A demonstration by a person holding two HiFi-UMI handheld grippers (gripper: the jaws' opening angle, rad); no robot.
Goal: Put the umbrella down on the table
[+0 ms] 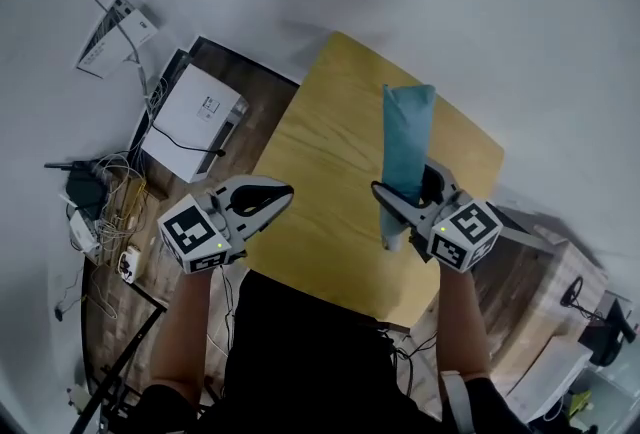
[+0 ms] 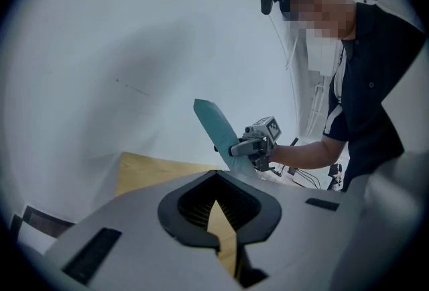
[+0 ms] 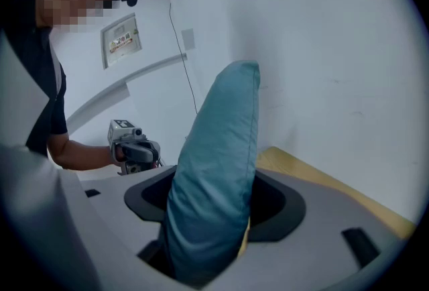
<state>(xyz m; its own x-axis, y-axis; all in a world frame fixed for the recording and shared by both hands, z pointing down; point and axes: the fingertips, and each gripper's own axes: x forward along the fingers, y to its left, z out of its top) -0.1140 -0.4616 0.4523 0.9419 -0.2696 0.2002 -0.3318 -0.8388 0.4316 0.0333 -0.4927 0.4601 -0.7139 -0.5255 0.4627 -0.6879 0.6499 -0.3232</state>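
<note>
1. While the right gripper [image 1: 408,190] pinches the teal umbrella [image 1: 408,137] low on its folded body, we hold it tilted in the air over the yellow table [image 1: 320,162], and it touches nothing but the jaws.
2. Our left gripper [image 1: 280,193] hangs near the table's left edge, well apart from the umbrella, its jaws drawn together at the tips with nothing between them.
3. We judge the step in hand to be the lowering: the umbrella is above the tabletop but not yet down.
4. Next we need to bring the right gripper down and lay the umbrella flat on the bare wood, away from the edges.
5. Only then should we spread the jaws; if we let go while it is tilted, it may roll off.
</note>
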